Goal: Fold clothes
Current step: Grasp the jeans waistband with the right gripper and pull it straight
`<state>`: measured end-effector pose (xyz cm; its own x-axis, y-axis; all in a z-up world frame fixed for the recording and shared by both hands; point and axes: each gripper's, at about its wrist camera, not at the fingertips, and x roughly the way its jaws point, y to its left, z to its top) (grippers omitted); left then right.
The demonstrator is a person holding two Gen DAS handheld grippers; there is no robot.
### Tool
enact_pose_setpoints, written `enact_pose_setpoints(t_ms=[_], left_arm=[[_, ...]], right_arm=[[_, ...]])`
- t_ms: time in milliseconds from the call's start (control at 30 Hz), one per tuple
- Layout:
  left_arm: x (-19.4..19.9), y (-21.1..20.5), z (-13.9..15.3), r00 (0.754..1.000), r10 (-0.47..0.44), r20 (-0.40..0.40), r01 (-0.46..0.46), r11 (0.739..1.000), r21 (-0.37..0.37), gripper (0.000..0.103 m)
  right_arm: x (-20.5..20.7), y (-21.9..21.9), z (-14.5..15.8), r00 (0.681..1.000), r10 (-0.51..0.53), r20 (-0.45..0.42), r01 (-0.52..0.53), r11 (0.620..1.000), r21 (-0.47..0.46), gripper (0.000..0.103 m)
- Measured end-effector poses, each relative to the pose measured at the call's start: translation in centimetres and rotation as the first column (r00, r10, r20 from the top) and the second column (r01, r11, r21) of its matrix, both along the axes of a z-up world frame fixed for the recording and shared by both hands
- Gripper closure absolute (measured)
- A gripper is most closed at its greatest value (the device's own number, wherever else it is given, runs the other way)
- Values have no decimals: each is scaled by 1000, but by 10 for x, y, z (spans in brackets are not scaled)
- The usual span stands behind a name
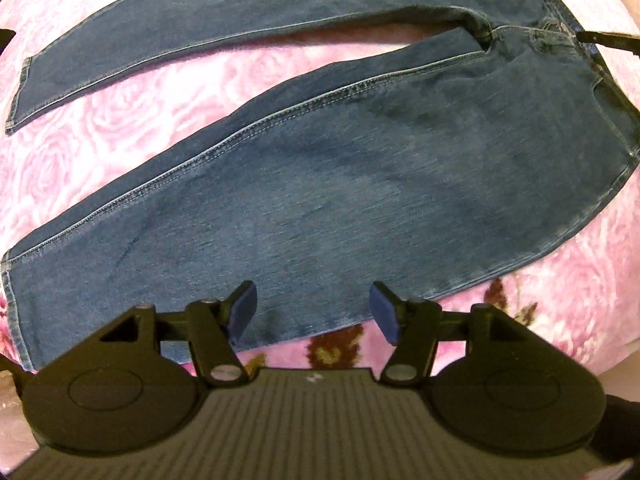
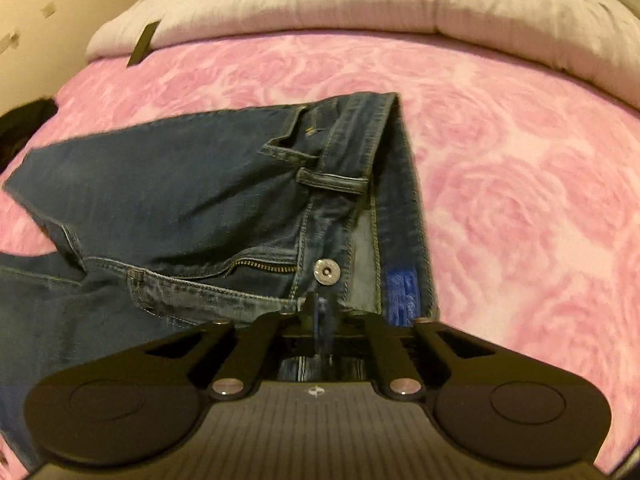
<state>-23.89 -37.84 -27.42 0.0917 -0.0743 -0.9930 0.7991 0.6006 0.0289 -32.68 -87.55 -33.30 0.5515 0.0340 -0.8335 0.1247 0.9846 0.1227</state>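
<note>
While jeans (image 1: pixel 360 184) lie spread on blanket (image 1: pixel 100 168), left gripper (image 1: pixel 313 314) gapes wide over leg hem; right gripper (image 2: pixel 323 322) pinches waistband.

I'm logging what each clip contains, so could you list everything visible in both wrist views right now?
jeans: one pair, dark blue denim, spread on the blanket with the legs apart and the waistband toward the right tool
metal button: one, silver, on the waistband just ahead of the right tool
label: one, blue, inside the waistband
blanket: one, pink with a rose pattern, under the jeans
quilt: one, whitish, bunched along the far edge of the blanket
left tool: black with blue pads, open, above the near trouser leg's edge
right tool: black, shut on the waistband near the button
</note>
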Motion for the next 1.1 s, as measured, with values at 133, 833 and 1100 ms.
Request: enact_pose_setpoints(t_ms=[133, 833, 1100], left_arm=[[2, -3, -2, 999, -38, 21, 38, 999, 8, 41], [21, -58, 0, 998, -56, 36, 59, 993, -101, 39], [14, -57, -1, 998, -49, 29, 52, 995, -88, 38]], right_arm=[[3, -3, -9, 1000, 20, 0, -20, 999, -31, 51], [-3, -3, -4, 994, 86, -64, -85, 996, 15, 67], [0, 6, 4, 995, 100, -14, -101, 992, -71, 83]])
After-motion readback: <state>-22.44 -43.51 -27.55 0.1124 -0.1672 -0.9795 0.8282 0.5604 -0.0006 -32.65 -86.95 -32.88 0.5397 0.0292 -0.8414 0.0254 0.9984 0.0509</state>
